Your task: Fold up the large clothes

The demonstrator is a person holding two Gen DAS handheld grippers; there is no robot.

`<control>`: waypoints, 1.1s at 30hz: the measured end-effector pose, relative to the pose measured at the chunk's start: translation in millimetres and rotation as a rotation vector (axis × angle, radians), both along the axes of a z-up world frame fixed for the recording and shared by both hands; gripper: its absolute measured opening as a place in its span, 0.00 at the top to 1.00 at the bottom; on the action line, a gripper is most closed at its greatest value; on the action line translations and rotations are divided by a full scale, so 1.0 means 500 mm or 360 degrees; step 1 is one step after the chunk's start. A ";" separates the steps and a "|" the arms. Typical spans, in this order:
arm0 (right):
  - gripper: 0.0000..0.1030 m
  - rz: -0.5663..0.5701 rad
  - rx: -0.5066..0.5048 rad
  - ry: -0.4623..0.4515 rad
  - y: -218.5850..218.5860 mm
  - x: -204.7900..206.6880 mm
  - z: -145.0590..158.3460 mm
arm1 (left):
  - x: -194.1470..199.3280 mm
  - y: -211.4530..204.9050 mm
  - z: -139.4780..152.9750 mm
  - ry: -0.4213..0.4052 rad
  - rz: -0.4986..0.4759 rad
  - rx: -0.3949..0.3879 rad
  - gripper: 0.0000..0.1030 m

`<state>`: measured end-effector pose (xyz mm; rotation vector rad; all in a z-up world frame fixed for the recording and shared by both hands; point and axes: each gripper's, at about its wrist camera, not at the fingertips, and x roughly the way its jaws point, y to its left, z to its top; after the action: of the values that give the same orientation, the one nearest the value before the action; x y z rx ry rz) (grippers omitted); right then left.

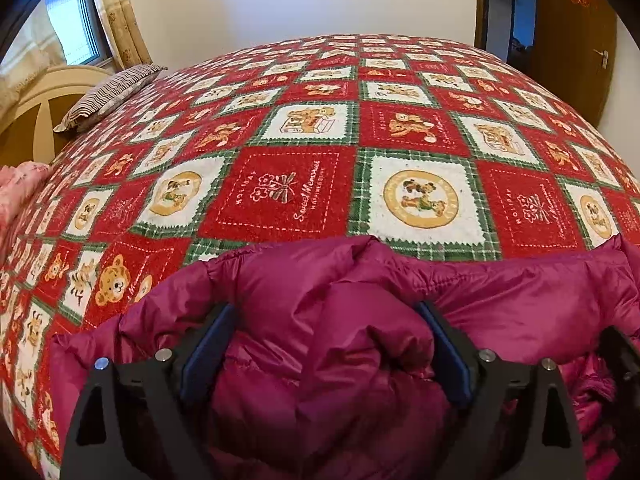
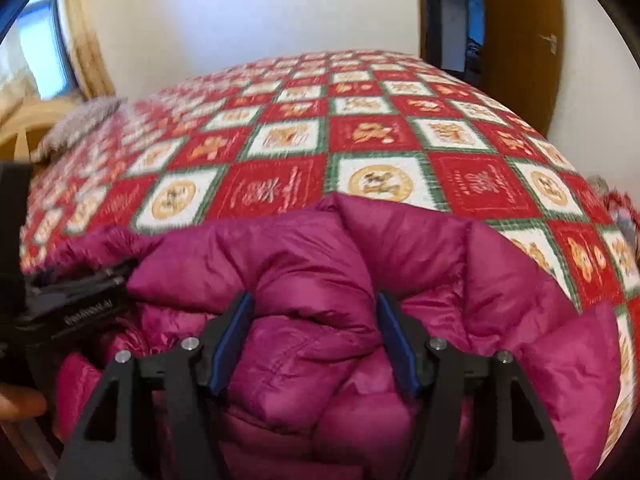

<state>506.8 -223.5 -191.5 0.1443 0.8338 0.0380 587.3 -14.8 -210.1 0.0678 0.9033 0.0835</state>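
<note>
Magenta puffer jacket (image 1: 340, 360) bunched between both sets of jaws on bed (image 1: 280, 184). Left gripper (image 1: 326, 352) spread wide; right gripper (image 2: 314, 340) spread, fabric between; grip cannot be confirmed. Jacket's long axis runs sideways across both.

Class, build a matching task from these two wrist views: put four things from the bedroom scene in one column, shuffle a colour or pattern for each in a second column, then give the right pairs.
Things
1. puffy jacket
2. pillow
3. bed cover
4. door

Colours or patterns
A. brown wood
B. red, white and green squares with teddy bears
C. plain magenta
D. dark and light stripes

Pairs: 1-C, 2-D, 3-B, 4-A
</note>
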 end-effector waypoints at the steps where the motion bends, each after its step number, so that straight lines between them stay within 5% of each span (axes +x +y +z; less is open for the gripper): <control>1: 0.35 -0.0019 0.0027 0.0015 -0.007 0.002 -0.003 | 0.000 0.003 -0.001 -0.0001 0.0000 -0.0015 0.10; 6: 0.26 0.0023 -0.0200 0.0129 0.039 0.026 -0.014 | 0.002 0.006 -0.001 0.0002 0.0003 -0.0033 0.09; 13: 0.22 0.0094 -0.0221 0.0243 0.035 0.033 -0.009 | -0.009 0.007 0.028 0.0098 -0.0048 -0.0005 0.10; 15: 0.24 0.0074 -0.0226 0.0275 0.024 0.014 0.018 | -0.052 0.017 0.068 0.0033 -0.0077 -0.0003 0.10; 19: 0.24 -0.0028 -0.0046 -0.0022 -0.032 -0.114 0.116 | -0.185 0.061 0.154 -0.0163 -0.0182 -0.0071 0.10; 24: 0.24 -0.0033 0.0072 -0.0134 -0.074 -0.318 0.183 | -0.375 0.125 0.218 -0.0321 -0.0345 -0.0347 0.10; 33: 0.24 -0.0089 -0.0040 -0.0306 -0.143 -0.675 0.272 | -0.707 0.252 0.280 -0.0555 -0.0569 -0.0636 0.10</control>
<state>169.1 -295.2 -55.5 0.1375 0.6375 -0.0110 233.7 111.3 -70.3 -0.1546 0.5349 -0.4072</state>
